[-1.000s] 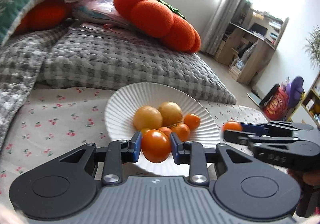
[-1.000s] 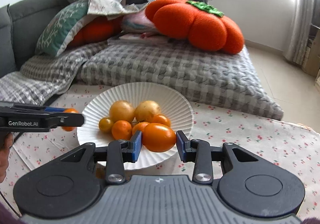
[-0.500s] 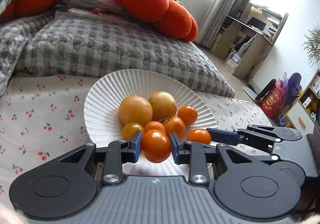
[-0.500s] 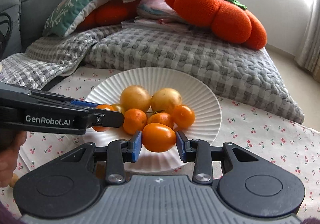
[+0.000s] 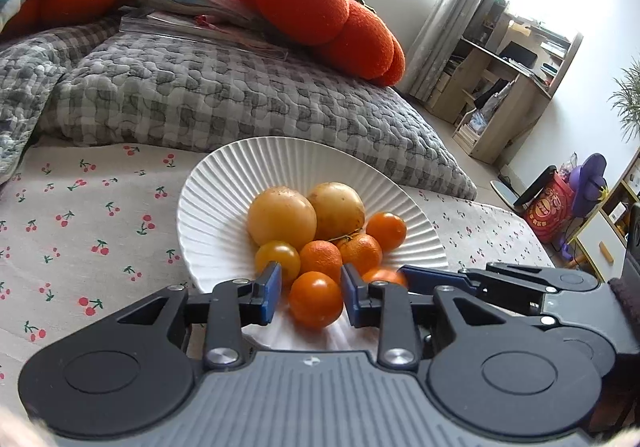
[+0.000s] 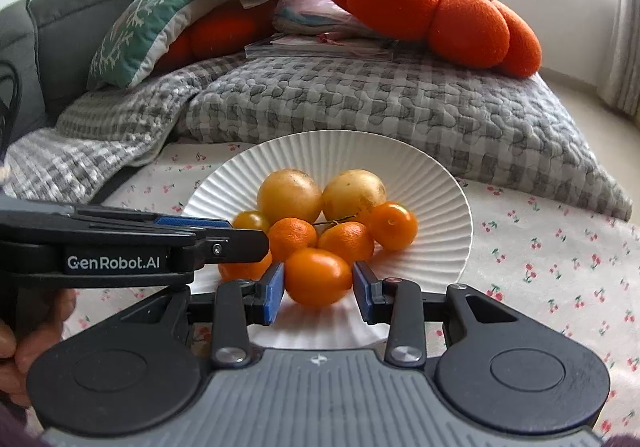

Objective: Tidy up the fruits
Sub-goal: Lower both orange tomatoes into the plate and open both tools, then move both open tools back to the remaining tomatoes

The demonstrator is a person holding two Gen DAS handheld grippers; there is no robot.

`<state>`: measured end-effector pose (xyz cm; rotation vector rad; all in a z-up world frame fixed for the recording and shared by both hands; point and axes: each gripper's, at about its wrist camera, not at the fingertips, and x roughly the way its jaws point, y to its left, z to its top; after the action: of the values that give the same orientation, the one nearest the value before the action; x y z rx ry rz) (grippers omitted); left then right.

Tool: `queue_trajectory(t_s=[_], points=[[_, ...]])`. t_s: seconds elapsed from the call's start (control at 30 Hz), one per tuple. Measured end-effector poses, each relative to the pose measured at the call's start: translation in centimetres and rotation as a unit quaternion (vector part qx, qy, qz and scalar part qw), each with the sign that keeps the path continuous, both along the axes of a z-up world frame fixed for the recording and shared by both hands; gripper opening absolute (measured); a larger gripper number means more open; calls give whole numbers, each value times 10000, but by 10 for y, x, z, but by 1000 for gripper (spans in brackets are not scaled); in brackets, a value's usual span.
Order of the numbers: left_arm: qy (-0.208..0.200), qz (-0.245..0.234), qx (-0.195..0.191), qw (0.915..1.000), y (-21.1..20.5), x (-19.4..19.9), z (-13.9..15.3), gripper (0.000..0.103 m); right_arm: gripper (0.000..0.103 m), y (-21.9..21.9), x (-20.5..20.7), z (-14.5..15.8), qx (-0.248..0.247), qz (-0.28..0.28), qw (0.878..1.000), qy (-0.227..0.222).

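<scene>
The left gripper (image 5: 311,297) is bracketing a round orange tomato (image 5: 316,299) at the near edge of the white ribbed plate (image 5: 224,183). Its right pad is touching the fruit, while a thin gap is showing at its left pad, so the jaws are standing slightly loose, not clamping. The tomato is sitting low on the plate.

Just beside it, the right gripper (image 6: 319,293) is pinching an oval orange tomato (image 6: 318,277), both blue pads pressing its sides, and is holding it low over the plate's near rim. The two tools are meeting almost tip to tip, the left one crossing the right wrist view from the left edge, where a hand (image 6: 24,339) is gripping its handle.

Beyond the jaws, the other fruit is crowding the plate's middle: two pale yellow fruits (image 5: 282,217) at the back, three small oranges (image 5: 321,257) in front of them and a yellow tomato (image 5: 277,259) at the left.

The plate is resting on a cherry-print cloth (image 5: 80,227). A grey checked cushion (image 5: 240,95) is lying behind it, with an orange pumpkin pillow (image 5: 316,3) sitting on top.
</scene>
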<state>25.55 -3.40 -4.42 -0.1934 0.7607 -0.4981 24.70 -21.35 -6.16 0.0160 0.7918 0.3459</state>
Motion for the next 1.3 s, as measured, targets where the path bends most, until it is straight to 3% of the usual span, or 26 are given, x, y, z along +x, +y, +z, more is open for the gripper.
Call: queue_trajectory(t_s=[0.2, 0.37, 0.63, 0.8, 1.1, 1.3], points=[[15, 102, -230, 9997, 9, -1, 7, 28, 36, -7, 0, 8, 531, -116, 9984, 143], [-65, 197, -357, 9991, 15, -5, 18, 33, 39, -13, -1, 16, 684, -251, 9972, 146], [-112, 470, -304, 9984, 23, -14, 35, 39, 44, -6, -10, 29, 517, -311, 9982, 30], [-98, 592, -462, 9971, 35, -24, 45, 43, 43, -4, -16, 38, 425, -283, 9987, -76], [-223, 694, -307, 9969, 41, -37, 56, 45, 44, -15, -27, 54, 472, -530, 9974, -140], [-163, 672, 72, 9976, 35, -47, 54, 45, 44, -3, -34, 52, 218, -389, 9988, -187]])
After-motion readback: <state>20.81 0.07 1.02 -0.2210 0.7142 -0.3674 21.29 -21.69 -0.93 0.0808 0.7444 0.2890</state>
